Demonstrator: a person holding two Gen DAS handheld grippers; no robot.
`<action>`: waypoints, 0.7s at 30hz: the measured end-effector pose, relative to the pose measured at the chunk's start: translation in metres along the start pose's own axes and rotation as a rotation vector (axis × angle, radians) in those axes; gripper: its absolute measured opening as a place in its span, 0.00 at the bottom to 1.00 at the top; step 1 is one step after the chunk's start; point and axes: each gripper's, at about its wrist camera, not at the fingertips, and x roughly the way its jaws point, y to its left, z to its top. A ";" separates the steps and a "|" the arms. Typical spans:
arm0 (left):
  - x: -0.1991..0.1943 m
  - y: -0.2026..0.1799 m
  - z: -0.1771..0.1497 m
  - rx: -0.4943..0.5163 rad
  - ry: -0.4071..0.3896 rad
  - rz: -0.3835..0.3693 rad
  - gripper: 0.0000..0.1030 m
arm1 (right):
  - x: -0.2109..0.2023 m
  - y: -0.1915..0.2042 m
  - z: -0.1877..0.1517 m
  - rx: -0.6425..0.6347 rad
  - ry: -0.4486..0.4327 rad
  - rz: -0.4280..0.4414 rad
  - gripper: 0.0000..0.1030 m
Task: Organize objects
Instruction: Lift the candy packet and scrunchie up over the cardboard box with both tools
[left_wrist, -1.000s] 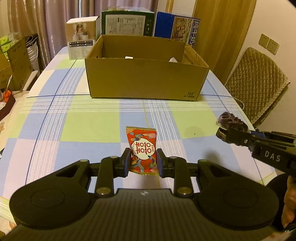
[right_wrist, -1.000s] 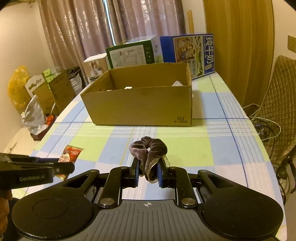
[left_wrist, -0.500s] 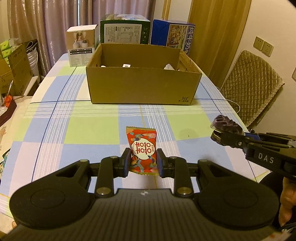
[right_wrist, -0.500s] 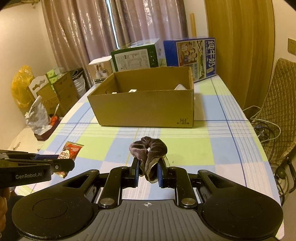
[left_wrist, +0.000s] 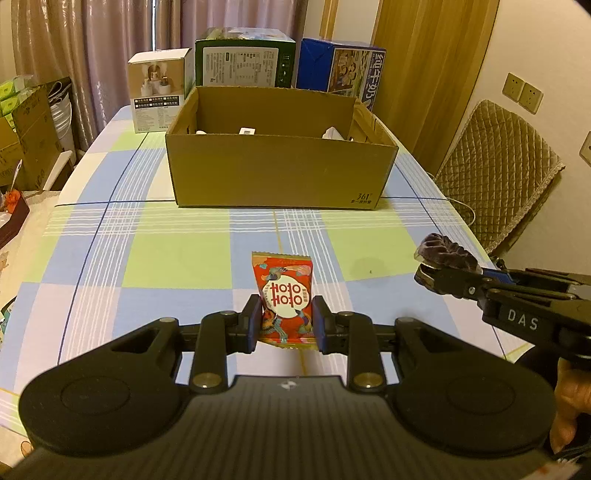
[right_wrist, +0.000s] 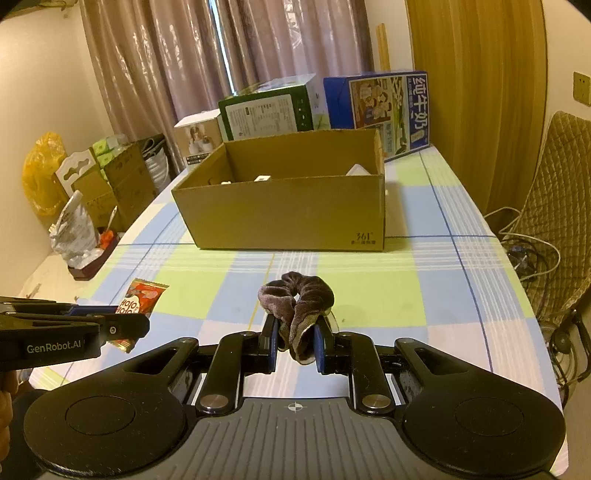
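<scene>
My left gripper (left_wrist: 285, 325) is shut on a red snack packet (left_wrist: 284, 295), held upright above the checked tablecloth. My right gripper (right_wrist: 295, 341) is shut on a dark purple velvet scrunchie (right_wrist: 297, 299). Each gripper shows in the other's view: the right gripper (left_wrist: 428, 275) with the scrunchie (left_wrist: 445, 253) at the right, the left gripper (right_wrist: 138, 328) with the packet (right_wrist: 142, 299) at the lower left. An open cardboard box (left_wrist: 280, 173) stands ahead on the table, and small white items lie inside it. The same box (right_wrist: 291, 214) sits ahead of the right gripper.
Behind the cardboard box stand a white carton (left_wrist: 160, 94), a green carton (left_wrist: 243, 59) and a blue milk carton (left_wrist: 341, 72). A quilted chair (left_wrist: 495, 170) is at the table's right side. Cartons and bags (right_wrist: 92, 184) crowd the floor to the left.
Both grippers have drawn back and risen slightly, so the cardboard box looks smaller and farther. Each keeps its hold on its object.
</scene>
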 end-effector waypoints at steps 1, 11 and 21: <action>0.000 0.000 0.000 0.000 0.001 -0.001 0.23 | 0.001 0.000 0.000 0.000 0.002 0.000 0.16; 0.003 -0.002 0.000 0.002 0.011 0.001 0.23 | 0.006 -0.002 -0.001 0.004 0.013 0.001 0.16; 0.005 -0.001 0.004 0.006 0.017 -0.002 0.23 | 0.007 -0.003 0.004 -0.004 0.014 0.001 0.16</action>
